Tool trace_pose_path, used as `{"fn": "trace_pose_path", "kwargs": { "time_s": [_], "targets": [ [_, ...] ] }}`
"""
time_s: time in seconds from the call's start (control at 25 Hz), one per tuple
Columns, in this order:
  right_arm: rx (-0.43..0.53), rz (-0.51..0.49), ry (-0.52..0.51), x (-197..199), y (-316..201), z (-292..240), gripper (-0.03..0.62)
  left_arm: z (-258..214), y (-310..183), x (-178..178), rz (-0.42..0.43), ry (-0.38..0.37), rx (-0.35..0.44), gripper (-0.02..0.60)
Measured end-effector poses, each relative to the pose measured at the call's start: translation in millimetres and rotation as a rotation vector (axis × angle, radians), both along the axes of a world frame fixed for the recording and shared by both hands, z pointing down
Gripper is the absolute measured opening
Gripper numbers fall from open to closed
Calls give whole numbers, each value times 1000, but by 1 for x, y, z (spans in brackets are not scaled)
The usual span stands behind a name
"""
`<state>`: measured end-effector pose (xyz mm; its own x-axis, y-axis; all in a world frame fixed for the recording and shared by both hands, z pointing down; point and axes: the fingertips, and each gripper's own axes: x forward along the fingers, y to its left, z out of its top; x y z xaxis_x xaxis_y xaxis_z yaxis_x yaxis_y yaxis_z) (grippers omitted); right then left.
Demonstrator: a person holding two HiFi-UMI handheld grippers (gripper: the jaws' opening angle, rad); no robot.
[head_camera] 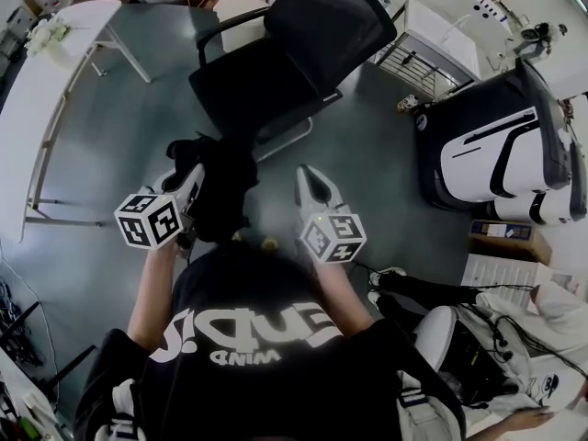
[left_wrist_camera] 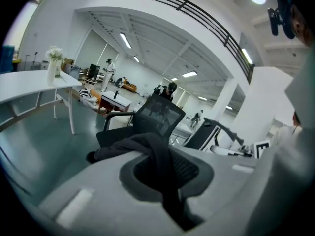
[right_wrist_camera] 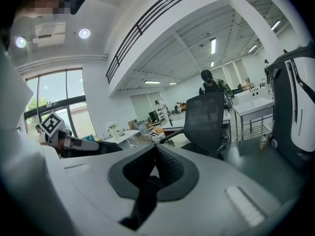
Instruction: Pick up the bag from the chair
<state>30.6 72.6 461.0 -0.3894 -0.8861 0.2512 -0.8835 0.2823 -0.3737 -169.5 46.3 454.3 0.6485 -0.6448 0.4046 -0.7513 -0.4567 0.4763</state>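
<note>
Bag (head_camera: 225, 191) off chair (head_camera: 266, 81), clamped in left hand-held gripper (head_camera: 193, 175); right hand-held gripper (head_camera: 310, 176) closed, empty.

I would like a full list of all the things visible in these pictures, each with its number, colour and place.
bag: one, black, hanging from the left gripper, clear of the chair
chair: one, black, on the floor ahead of the person
table: one, white, far left
flowers: one bunch, white, on the table
machine: one, white and black, on the floor at the right
bottle: one, pale, on the floor near the machine
box: one, brown, floor at the right
bystander: one, dark clothes, behind the chair
left gripper: one, pale grey, shut on the bag
right gripper: one, pale grey, shut, holding nothing
</note>
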Motion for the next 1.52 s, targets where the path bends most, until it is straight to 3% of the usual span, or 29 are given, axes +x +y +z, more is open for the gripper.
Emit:
{"fn": "trace_pose_path", "kwargs": {
  "time_s": [0.36, 0.72, 1.52],
  "targets": [
    [-19, -18, 21, 3, 16, 9, 2, 31, 17, 5, -23, 25, -11, 34],
    [-9, -17, 38, 10, 22, 7, 2, 25, 21, 15, -16, 21, 5, 34],
    [-7, -33, 28, -2, 25, 8, 2, 16, 31, 0, -5, 0, 7, 32]
  ]
}}
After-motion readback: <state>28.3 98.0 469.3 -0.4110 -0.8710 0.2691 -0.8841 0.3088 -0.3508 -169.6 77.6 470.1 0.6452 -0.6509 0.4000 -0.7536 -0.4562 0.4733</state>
